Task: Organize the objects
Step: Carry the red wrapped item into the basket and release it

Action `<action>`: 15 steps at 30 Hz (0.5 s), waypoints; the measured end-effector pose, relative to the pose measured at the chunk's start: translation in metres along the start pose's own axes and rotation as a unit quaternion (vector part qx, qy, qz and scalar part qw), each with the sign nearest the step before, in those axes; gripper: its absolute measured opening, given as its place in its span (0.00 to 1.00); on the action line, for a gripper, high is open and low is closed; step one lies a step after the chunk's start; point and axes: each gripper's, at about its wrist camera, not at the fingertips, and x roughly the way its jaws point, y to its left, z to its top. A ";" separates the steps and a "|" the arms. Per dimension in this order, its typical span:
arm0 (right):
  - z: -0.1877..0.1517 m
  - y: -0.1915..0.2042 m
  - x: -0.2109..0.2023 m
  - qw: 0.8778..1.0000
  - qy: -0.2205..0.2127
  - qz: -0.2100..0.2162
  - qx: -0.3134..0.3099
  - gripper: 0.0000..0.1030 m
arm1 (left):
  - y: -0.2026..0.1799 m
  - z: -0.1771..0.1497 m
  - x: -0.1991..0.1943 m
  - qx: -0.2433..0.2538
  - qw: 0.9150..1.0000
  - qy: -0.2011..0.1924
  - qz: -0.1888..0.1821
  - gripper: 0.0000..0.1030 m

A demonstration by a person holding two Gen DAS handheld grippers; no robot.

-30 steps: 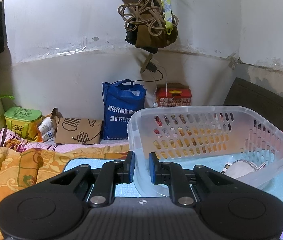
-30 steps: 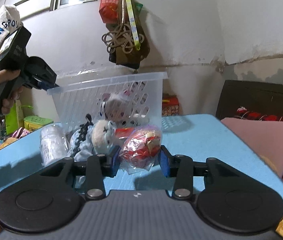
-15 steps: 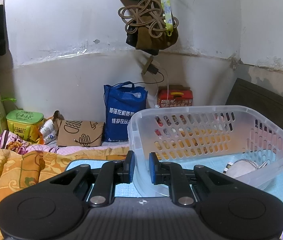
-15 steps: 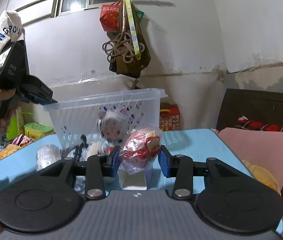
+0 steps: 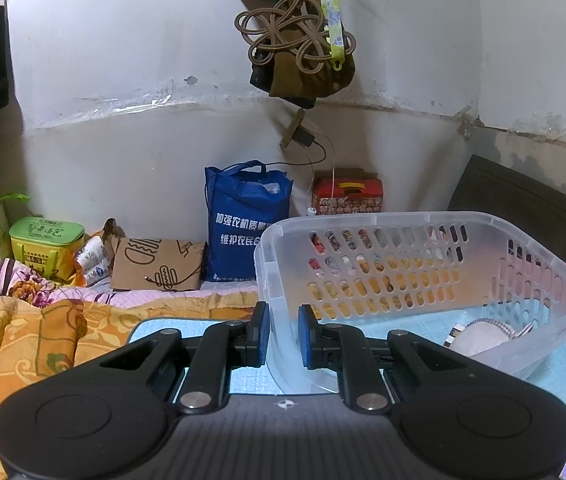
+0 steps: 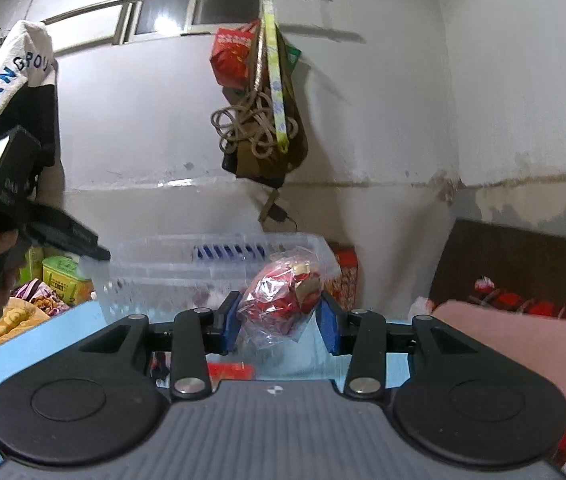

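Bagged red toy (image 6: 283,300) clamped in right gripper (image 6: 279,322), airborne | clear basket (image 6: 219,268) just beyond, ahead | left gripper (image 5: 283,334) clenched on basket's near rim, steadying.

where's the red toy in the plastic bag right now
In the right wrist view, the bagged red toy is clamped in the right tongs, raised above the blue table just before the clear basket.
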 end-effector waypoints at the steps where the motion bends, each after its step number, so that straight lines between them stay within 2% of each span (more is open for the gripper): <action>1: 0.007 0.002 0.003 1.000 -0.005 0.003 -0.003 0.43 | 0.000 0.000 0.000 0.000 1.000 0.000 0.000 0.18; 9: 0.062 0.010 0.048 0.999 -0.002 0.035 -0.007 0.43 | 0.001 -0.001 0.000 -0.002 1.000 0.002 -0.006 0.18; 15: 0.083 0.021 0.100 0.997 0.046 0.053 -0.011 0.43 | 0.003 -0.002 0.000 -0.004 1.000 0.003 -0.010 0.18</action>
